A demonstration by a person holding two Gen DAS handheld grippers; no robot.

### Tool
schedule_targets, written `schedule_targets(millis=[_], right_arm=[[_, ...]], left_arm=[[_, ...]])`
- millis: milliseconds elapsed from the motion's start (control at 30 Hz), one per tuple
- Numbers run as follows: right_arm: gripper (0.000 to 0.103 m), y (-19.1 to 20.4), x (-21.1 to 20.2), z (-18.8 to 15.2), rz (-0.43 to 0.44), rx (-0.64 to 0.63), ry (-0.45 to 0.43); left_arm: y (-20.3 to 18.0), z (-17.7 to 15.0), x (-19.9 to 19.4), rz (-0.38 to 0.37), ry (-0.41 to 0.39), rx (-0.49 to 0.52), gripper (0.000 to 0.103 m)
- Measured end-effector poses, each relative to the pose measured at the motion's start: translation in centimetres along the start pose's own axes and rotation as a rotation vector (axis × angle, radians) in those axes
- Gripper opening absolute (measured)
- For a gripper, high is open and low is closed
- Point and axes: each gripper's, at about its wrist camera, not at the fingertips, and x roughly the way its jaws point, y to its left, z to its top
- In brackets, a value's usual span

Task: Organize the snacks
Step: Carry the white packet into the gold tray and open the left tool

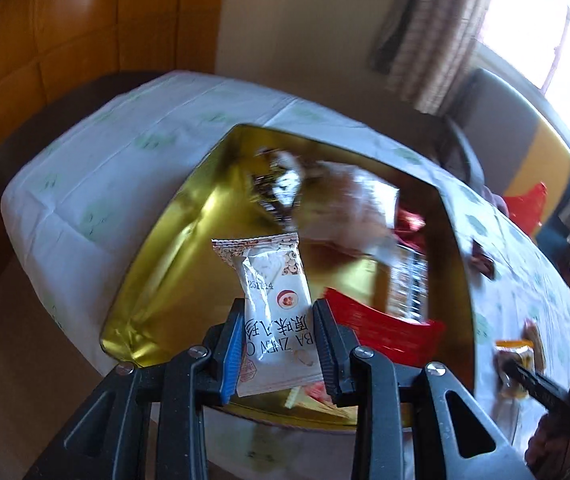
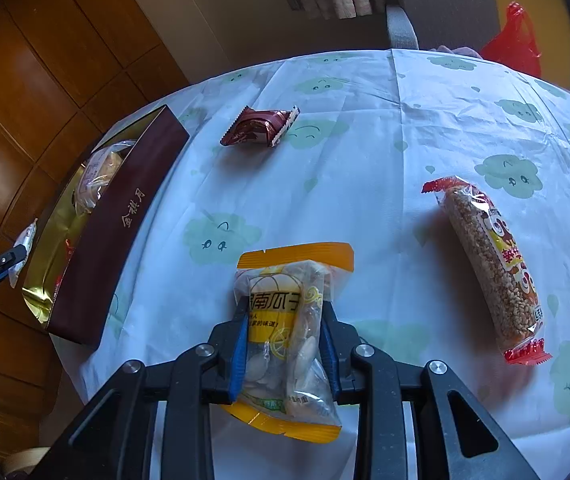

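Left wrist view: left gripper (image 1: 279, 334) clamps a white packet (image 1: 273, 308) over the part-filled gold box (image 1: 157, 264); right gripper (image 2: 285, 342) clamps a seed pack (image 2: 285, 332) beside it, two snacks left outside.

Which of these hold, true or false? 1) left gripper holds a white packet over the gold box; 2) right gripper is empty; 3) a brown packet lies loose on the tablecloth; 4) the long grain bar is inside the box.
1) True: the left gripper is shut on the white packet above the gold box.
2) False: the right gripper is shut on a yellow seed packet.
3) True: the brown packet lies alone on the tablecloth.
4) False: the grain bar lies on the tablecloth, right of the gripper.
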Motion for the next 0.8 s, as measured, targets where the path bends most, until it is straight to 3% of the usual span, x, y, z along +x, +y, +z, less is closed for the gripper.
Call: schedule_targets(millis=[567, 800], right_arm=[[0.032, 0.1, 0.1, 0.0, -0.011, -0.005, 0.002], [0.032, 0.0, 0.1, 0.0, -0.007, -0.003, 0.0]], left_arm=[[-2.1, 2.7, 4.1, 0.031, 0.023, 0.046, 0.033], [-2.7, 2.7, 4.6, 0.088, 0.012, 0.091, 0.034]])
